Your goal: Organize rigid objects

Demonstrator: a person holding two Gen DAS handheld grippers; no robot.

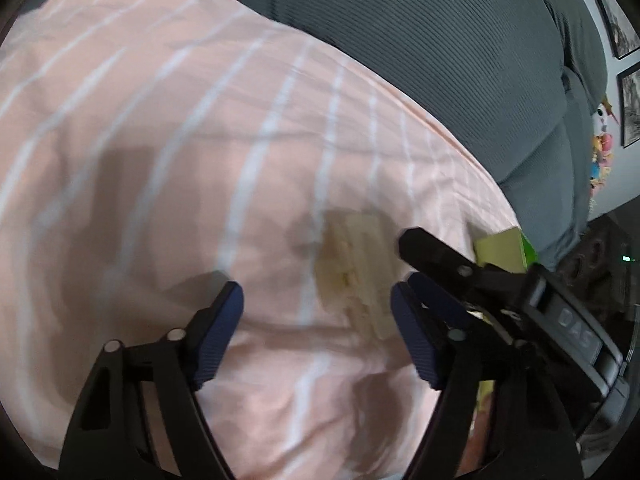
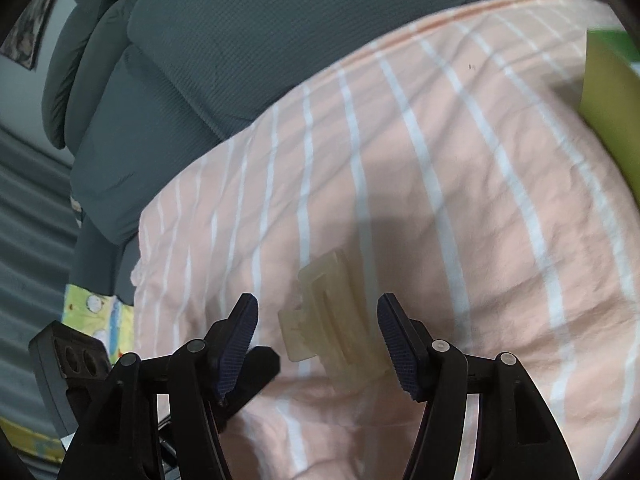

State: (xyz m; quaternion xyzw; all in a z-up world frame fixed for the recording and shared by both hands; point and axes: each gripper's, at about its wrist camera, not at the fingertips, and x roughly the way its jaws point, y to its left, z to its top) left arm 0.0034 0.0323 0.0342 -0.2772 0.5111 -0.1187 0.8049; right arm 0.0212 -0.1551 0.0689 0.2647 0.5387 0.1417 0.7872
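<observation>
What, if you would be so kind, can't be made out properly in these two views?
- Pale yellow plastic clip: motion-blurred in the left wrist view; its shape reads only in the right wrist view.
- Green cardboard box: cut off by the right wrist frame's edge; in the left wrist view the right tongs hide most of it.

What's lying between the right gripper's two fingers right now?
In the right wrist view, a pale yellow hair claw clip lies on the striped pink sheet between the open right gripper fingers, untouched.
</observation>
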